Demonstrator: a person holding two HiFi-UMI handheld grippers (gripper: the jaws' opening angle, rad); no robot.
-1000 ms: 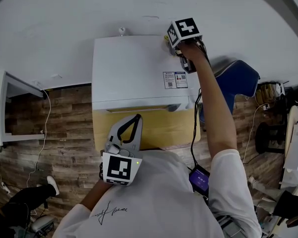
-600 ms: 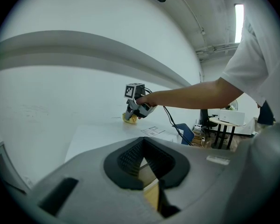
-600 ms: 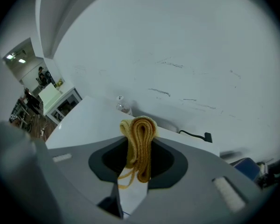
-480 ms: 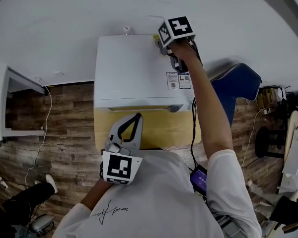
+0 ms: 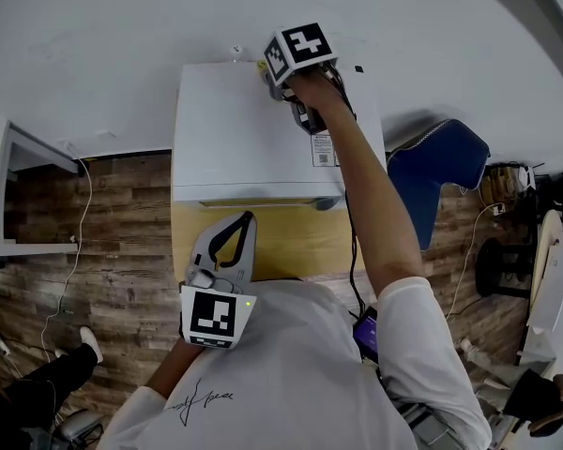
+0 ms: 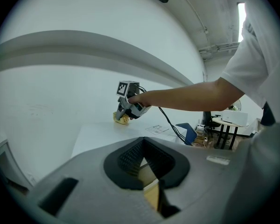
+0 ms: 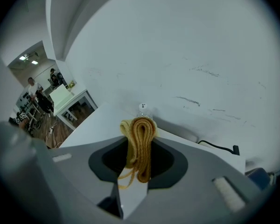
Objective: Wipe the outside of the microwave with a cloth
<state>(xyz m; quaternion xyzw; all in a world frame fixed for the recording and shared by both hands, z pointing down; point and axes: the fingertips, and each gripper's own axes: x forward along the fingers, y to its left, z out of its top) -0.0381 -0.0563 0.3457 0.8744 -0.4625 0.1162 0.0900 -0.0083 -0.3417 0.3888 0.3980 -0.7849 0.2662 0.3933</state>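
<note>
The white microwave [image 5: 235,139] stands on a yellow-topped table against the wall. My right gripper [image 5: 267,75] is at the back edge of its top, shut on a folded yellow cloth [image 5: 262,65] that rests on the top. In the right gripper view the cloth [image 7: 140,143] sticks out between the closed jaws of that gripper [image 7: 139,157]. My left gripper [image 5: 248,218] hangs in front of the microwave over the table, shut and holding nothing. The left gripper view shows its jaws [image 6: 147,171] together, with the right gripper [image 6: 123,113] and cloth [image 6: 121,118] far off.
Printed labels [image 5: 322,150] lie on the microwave's right side. A small white knob [image 5: 235,52] sits on the wall behind. A blue chair [image 5: 436,172] stands to the right, a white shelf unit [image 5: 19,186] to the left. A black cable [image 5: 357,251] trails from the right gripper.
My right gripper has slid the cloth leftward along the back edge of the microwave's top. The left gripper has stayed in place.
</note>
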